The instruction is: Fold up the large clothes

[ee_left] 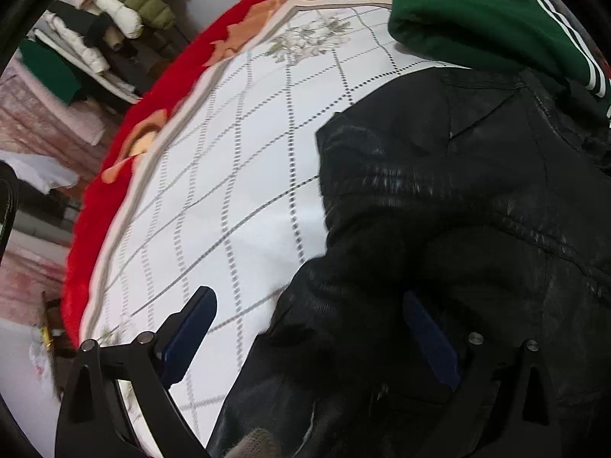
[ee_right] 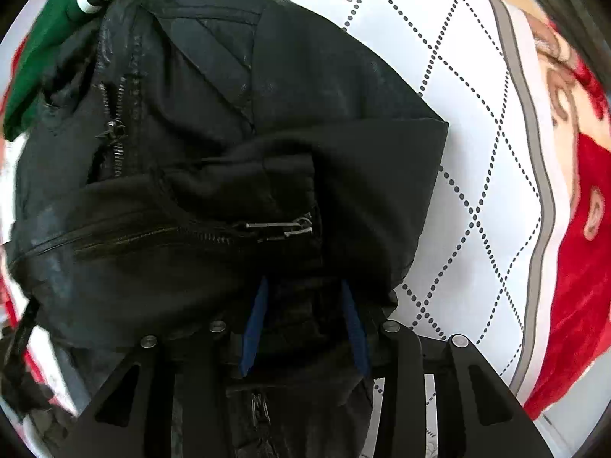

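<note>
1. The bed (ee_left: 236, 175), under a white dotted-grid cover with a red blanket (ee_left: 114, 175) at its edge, fills the middle and left of the left view.
2. The black jacket (ee_right: 236, 152) lies bunched on the bed, filling the centre of the right view, zips showing. It looks heavy, thick and slick like leather, so it will likely hold creases poorly; a seam or hem seems the best hold.
3. A green striped garment (ee_left: 477, 19) sits at the upper right of the left view, touching the jacket.
4. No containers show; clothes are piled at the upper left.
5. The right tongs (ee_right: 303, 324) are clamped on a jacket fold.
6. The left tongs (ee_left: 309, 337) are wide apart, holding nothing, one blade over the jacket.
</note>
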Demonstrator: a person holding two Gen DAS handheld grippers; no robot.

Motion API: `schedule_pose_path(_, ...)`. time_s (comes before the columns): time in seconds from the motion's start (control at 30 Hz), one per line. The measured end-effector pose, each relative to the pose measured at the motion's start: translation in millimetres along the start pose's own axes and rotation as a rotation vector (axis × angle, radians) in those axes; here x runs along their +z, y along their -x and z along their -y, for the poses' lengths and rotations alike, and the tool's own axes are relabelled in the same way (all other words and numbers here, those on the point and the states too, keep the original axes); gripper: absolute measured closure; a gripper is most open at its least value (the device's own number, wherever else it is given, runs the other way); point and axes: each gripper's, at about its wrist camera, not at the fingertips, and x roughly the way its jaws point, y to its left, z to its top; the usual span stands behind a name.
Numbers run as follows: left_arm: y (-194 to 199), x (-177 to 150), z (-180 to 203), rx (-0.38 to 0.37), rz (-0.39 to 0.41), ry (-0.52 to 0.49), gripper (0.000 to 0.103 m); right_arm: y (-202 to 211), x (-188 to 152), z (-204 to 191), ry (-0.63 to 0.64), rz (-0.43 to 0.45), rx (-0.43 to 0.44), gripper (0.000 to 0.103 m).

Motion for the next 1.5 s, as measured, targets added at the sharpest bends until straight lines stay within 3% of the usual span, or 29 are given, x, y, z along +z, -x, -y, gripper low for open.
schedule_pose_path(0.13, 47, -18, 0, 0.063, 0.022, 0.032, 0.003, 32, 0, 41, 0.007, -0.036, 0.190, 0.060)
schedule_pose_path(0.23, 91, -41, 12, 0.129, 0.041, 0.023, 0.003, 59, -3, 73, 0.031, -0.016, 0.242, 0.036)
schedule_pose_path(0.37, 143, -88, 57, 0.204, 0.055, -0.054, 0.003, 89, -16, 121, 0.088, -0.008, 0.258, 0.035)
schedule_pose_path(0.53, 178, -162, 149, 0.235, 0.043, -0.273, 0.003, 104, -32, 187, 0.129, 0.024, 0.273, 0.035)
schedule_pose_path(0.67, 191, -213, 210, 0.218, 0.011, -0.403, 0.003, 88, -42, 222, 0.080, -0.022, 0.382, 0.035)
schedule_pose_path(0.83, 187, -256, 260, 0.210, -0.051, -0.459, 0.003, 60, -38, 238, 0.012, -0.076, 0.474, 0.035)
schedule_pose_path(0.97, 158, -267, 277, 0.292, -0.088, -0.487, 0.003, 46, -27, 233, 0.009, -0.098, 0.489, 0.035)
schedule_pose_path(1.1, 129, -253, 268, 0.371, -0.097, -0.435, 0.002, 31, -12, 223, 0.034, -0.138, 0.507, 0.035)
schedule_pose_path(1.2, 120, -232, 250, 0.380, -0.101, -0.353, 0.002, 18, -1, 206, 0.042, -0.163, 0.564, 0.032)
schedule_pose_path(1.27, 117, -224, 240, 0.355, -0.113, -0.310, 0.002, 8, 9, 189, 0.052, -0.176, 0.623, 0.024)
schedule_pose_path(1.33, 117, -221, 231, 0.306, -0.113, -0.273, 0.004, -4, 19, 166, 0.056, -0.192, 0.699, 0.024)
schedule_pose_path(1.37, 118, -222, 227, 0.283, -0.113, -0.262, 0.006, -9, 22, 157, 0.055, -0.200, 0.728, 0.024)
schedule_pose_path(1.43, 124, -221, 216, 0.193, -0.103, -0.232, 0.028, -20, 29, 135, 0.056, -0.217, 0.770, 0.023)
schedule_pose_path(1.5, 132, -221, 208, 0.106, -0.096, -0.207, 0.065, -29, 34, 109, 0.064, -0.231, 0.791, 0.023)
